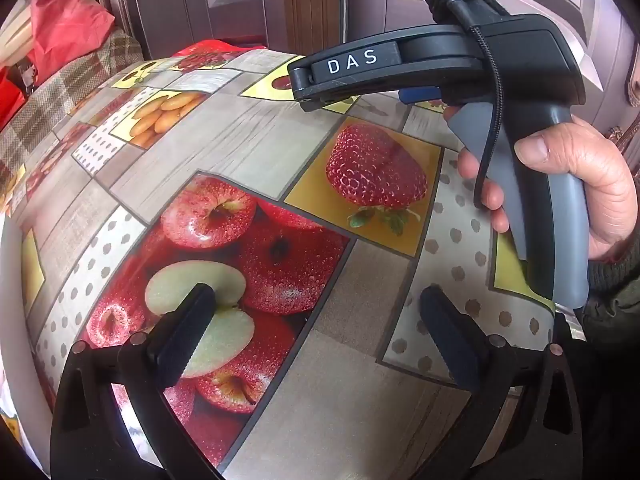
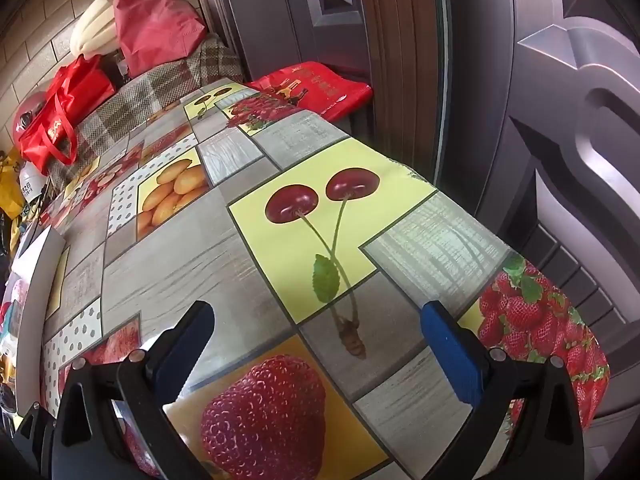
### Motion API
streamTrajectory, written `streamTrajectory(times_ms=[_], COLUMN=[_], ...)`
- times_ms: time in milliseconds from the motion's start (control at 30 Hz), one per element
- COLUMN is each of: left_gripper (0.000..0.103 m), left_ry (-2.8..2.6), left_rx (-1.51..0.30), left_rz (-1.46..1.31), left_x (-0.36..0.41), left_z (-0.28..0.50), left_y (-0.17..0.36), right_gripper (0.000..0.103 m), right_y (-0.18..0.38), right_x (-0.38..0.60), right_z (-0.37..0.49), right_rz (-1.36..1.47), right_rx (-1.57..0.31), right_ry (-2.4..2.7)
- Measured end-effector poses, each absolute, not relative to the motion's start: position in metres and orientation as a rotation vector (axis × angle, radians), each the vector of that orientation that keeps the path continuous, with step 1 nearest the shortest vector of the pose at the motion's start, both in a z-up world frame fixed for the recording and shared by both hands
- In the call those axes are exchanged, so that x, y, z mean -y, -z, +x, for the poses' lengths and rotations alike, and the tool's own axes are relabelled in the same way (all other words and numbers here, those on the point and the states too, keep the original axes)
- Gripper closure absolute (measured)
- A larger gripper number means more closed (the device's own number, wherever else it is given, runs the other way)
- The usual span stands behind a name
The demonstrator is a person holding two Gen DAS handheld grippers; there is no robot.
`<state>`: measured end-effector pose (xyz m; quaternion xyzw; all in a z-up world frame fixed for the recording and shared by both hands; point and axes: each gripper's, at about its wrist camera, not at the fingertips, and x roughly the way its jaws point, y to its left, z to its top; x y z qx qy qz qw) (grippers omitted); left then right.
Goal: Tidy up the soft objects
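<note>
My left gripper [image 1: 316, 312] is open and empty, hovering over the table's fruit-print oilcloth [image 1: 248, 148]. My right gripper [image 2: 316, 332] is open and empty over the same cloth [image 2: 168, 264], near its right edge. The right gripper's black and grey handle [image 1: 532, 148] shows in the left wrist view at the upper right, held by a hand [image 1: 580, 184]. No soft object lies on the cloth in either view. Soft bags sit beyond the table's far end: a red fabric bag [image 2: 156, 24], a red tote [image 2: 64, 112] and a flat red printed bag [image 2: 316, 84].
A plaid-covered seat [image 2: 136, 100] stands past the table's far end, with a white ribbed object [image 2: 96, 28] on it. Grey panelled doors [image 2: 560, 120] run along the right side. A white sheet [image 2: 40, 252] and clutter lie at the left edge. The red bag also shows in the left wrist view [image 1: 64, 28].
</note>
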<state>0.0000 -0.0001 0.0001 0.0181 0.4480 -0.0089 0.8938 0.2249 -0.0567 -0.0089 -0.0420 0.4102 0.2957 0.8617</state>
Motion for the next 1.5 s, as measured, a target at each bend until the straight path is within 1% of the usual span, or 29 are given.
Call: streamTrajectory(times_ms=[300,1500], left_gripper=[0.001,0.001], left_ry=[0.018,0.018], left_rx=[-0.929,-0.929], left_rz=[0.037,0.038], left_x=[0.0,0.0], left_z=[-0.0001,0.0], left_y=[0.0,0.0], right_gripper=[0.0,0.0], right_y=[0.0093,0.0101], right_x=[0.0564,0.0605], right_z=[0.225,0.2251], right_rz=[-0.104,-0.057], right_rx=[-0.841,-0.859], right_ry=[-0.615,-0.638])
